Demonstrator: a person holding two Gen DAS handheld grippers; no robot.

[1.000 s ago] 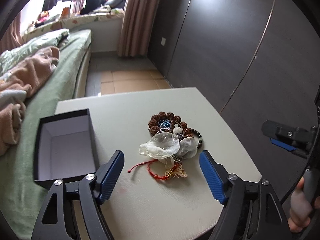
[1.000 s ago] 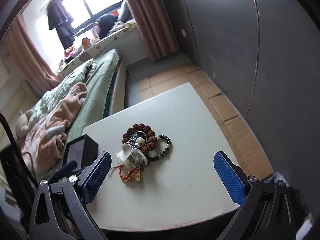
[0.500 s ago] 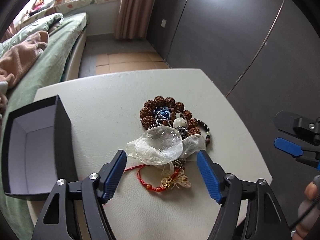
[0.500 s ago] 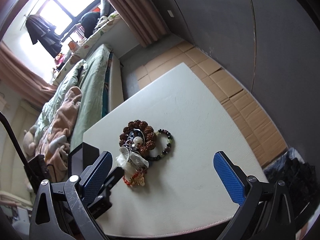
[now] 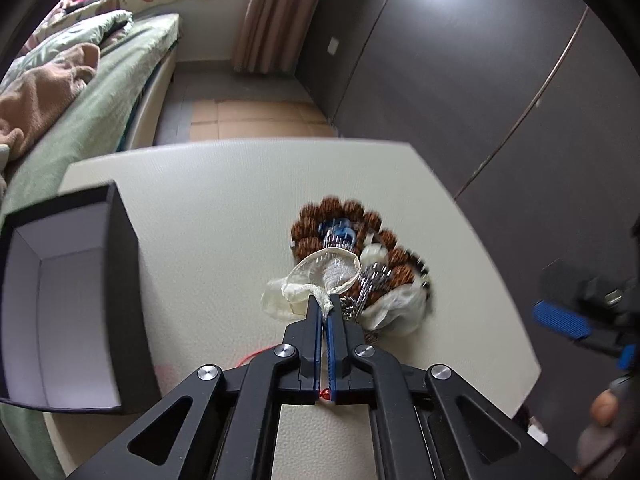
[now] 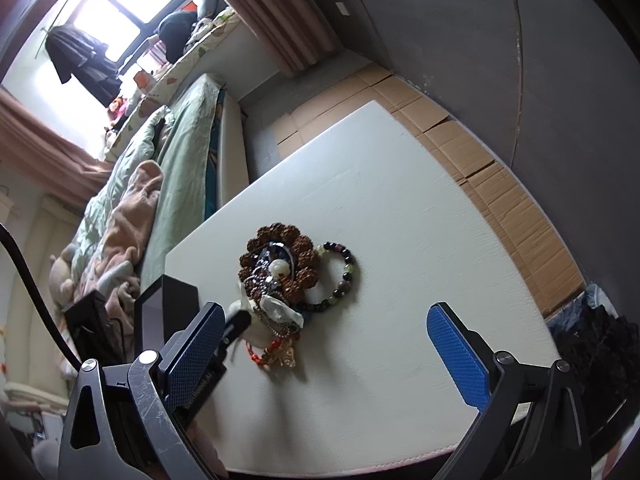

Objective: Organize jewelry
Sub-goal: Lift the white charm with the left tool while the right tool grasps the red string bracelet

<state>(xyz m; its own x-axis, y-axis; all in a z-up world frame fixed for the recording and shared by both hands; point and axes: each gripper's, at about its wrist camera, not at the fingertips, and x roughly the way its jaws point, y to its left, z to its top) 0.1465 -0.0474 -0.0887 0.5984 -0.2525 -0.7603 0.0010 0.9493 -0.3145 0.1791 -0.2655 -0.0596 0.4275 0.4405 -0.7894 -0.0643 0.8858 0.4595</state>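
Up close, left gripper pinching pouch — multicoloured bracelet right-view only

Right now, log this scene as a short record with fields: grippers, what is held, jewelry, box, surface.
left gripper: shut on the sheer pouch at its near edge
right gripper: open, empty, above the table
pile: brown bead bracelet, dark bead bracelet, red cord bracelet, all touching or overlapping
box: black, white inside, open, nothing seen inside, left of the pile
table: off-white, beside a bed
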